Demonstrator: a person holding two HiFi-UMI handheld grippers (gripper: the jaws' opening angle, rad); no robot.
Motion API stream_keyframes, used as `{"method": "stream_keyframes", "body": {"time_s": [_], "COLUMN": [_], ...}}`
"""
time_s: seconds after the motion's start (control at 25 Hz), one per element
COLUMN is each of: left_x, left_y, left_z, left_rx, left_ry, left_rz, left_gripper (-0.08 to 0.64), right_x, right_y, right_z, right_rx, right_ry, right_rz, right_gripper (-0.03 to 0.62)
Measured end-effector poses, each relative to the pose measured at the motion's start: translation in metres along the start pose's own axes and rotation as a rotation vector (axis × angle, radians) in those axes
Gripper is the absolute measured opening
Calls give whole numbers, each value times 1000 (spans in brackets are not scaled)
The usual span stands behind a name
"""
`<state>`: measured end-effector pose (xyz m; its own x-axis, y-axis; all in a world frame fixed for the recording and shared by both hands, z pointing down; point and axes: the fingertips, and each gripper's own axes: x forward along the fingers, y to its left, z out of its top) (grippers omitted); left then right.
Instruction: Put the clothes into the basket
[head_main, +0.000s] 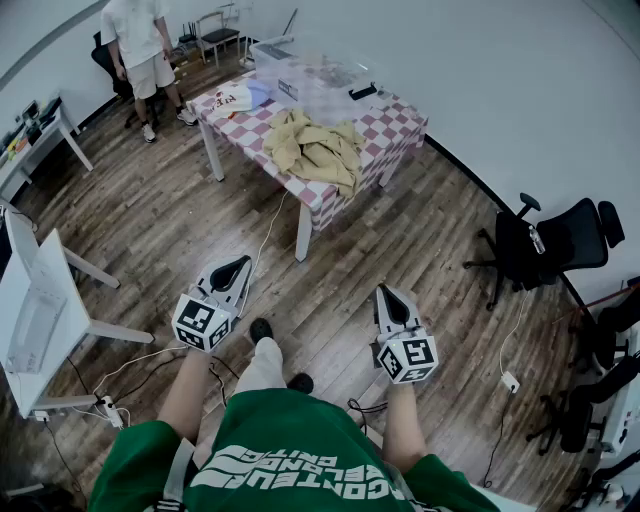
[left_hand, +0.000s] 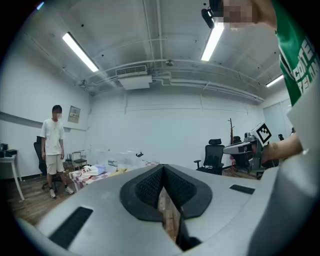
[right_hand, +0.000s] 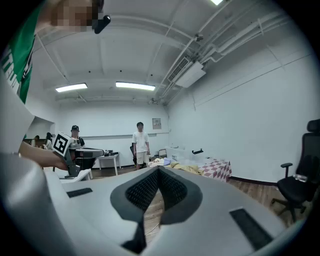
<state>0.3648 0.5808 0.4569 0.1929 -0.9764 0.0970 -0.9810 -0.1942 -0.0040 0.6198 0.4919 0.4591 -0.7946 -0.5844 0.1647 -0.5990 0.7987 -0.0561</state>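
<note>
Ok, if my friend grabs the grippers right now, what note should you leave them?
Left gripper: shut, empty.
Right gripper: shut, empty.
Both are held low, well short of the checkered table.
Tan clothes lie heaped on the table. A white garment lies at its far end beside the clear basket.
Done: nothing picked up.
Left: walk up and move the clothes into the basket.

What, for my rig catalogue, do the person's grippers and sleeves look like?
The left gripper and right gripper match: grey shells, black textured pads, a white cube with black square markers. The shirt is green, short-sleeved, with white lettering.
</note>
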Motion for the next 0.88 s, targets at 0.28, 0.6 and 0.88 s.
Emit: {"method": "stream_keyframes", "body": {"time_s": [0.28,0.6,0.88], "left_x": [19,65,111], "left_y": [24,78,141], "left_z": [-1,3,5], "left_rx": [-4,-12,-15], "left_ry": [4,7,1], "left_rz": [-11,-33,-75], "left_gripper": [2,3,3], "right_x": [29,94,170], "right_y": [-6,-23,-30], "right_z": [-1,15,30], "right_rx": [3,35,13], "right_ry": [18,11,13], "right_rz": [-9,-25,-58], "right_gripper": [2,2,2]}}
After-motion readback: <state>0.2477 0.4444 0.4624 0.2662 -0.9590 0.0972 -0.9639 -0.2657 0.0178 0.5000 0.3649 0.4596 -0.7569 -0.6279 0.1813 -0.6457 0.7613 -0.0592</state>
